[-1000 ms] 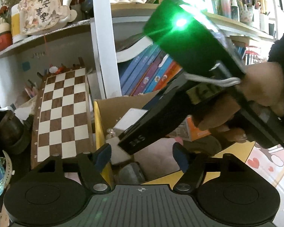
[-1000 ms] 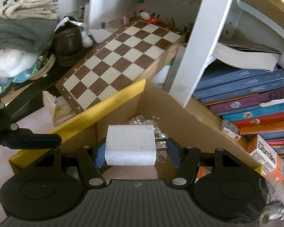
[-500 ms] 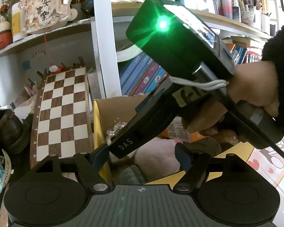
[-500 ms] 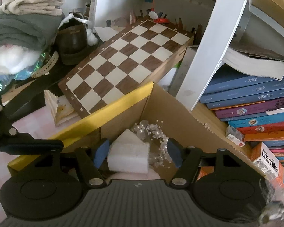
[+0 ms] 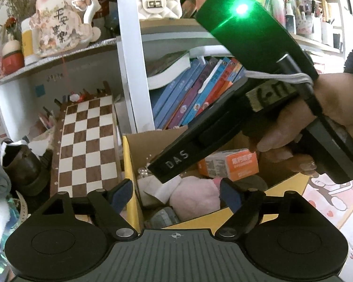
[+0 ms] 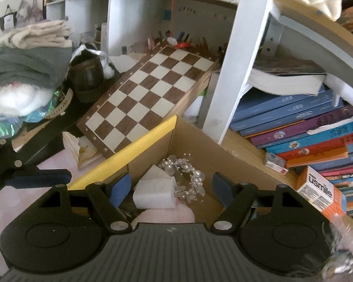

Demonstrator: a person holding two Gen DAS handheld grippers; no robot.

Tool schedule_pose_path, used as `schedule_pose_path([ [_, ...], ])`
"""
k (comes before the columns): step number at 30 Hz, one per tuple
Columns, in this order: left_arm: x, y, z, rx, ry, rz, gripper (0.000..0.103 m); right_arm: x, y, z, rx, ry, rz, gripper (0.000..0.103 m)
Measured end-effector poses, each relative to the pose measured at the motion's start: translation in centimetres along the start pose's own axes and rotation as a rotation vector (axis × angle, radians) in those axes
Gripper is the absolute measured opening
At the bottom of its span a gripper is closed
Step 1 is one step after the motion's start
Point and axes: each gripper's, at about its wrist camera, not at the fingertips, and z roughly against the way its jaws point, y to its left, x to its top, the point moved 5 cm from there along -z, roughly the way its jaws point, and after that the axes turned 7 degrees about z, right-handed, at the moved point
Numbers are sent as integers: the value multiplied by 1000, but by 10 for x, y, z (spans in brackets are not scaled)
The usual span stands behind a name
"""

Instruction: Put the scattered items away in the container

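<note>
Overhead, right gripper (image 6: 171,189) hung with jaws apart above white block (image 6: 155,189) in cardboard box's (image 6: 195,141) corner; withdrawing straight upward seemed wisest.

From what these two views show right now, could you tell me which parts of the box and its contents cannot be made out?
- Left wrist view: the right gripper and hand cover much of the cardboard box.
- Right wrist view: the box floor under the white block and pearl string is hidden.
- Right wrist view: the pink plush is cut off by the gripper body.
</note>
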Motion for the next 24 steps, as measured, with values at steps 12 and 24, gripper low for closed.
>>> schedule_pose_path([
  [12, -11, -10, 34, -18, 6, 30, 83, -16, 4, 62, -53, -52, -59, 76],
  [24, -21, -15, 60, -9, 39, 110, 84, -86, -1, 126, -171, -52, -191, 77],
])
